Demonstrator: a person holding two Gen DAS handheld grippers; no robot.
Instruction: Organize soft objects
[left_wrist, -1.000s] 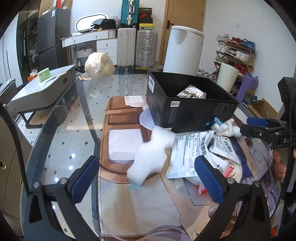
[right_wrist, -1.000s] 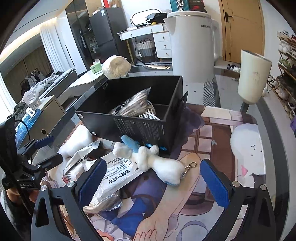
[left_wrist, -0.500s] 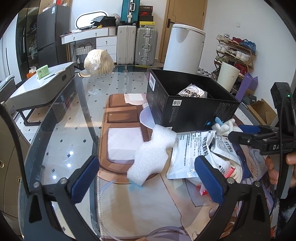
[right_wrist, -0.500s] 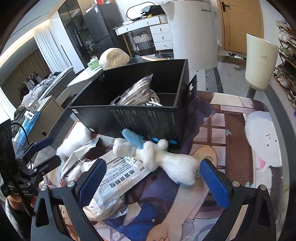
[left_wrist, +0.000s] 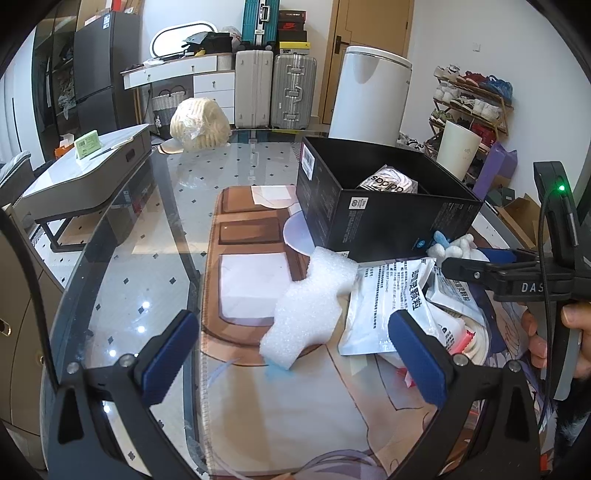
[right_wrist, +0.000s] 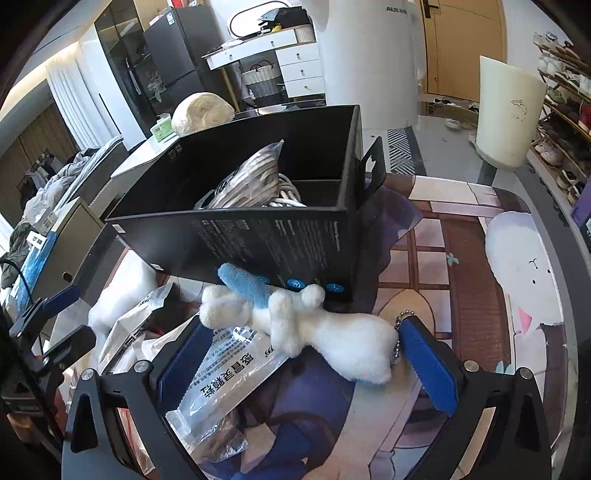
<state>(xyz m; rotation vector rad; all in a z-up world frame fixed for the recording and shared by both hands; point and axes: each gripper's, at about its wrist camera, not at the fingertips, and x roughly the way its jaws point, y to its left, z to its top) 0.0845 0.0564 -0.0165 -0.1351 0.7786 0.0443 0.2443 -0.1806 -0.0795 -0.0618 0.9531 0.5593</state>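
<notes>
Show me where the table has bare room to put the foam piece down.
Free: the bare glass left of the printed mat, and the mat's near stretch between the left gripper and the foam piece. Crowded: in front of the black box, where foil packets and the plush toy pile up, the right gripper around them.

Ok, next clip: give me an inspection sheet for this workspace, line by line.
Surface: glass table with a printed illustrated mat.
Job's things: white plush toy with blue ear against the open black cardboard box, which holds bagged items; white foam piece; printed silver pouches.
Clutter: wrapped cream bundle at the far edge.
Grippers: left gripper open, short of the foam; right gripper open around the plush.
Cables: black cable on the right gripper.
Surroundings: suitcases, shoe rack, white bin.
</notes>
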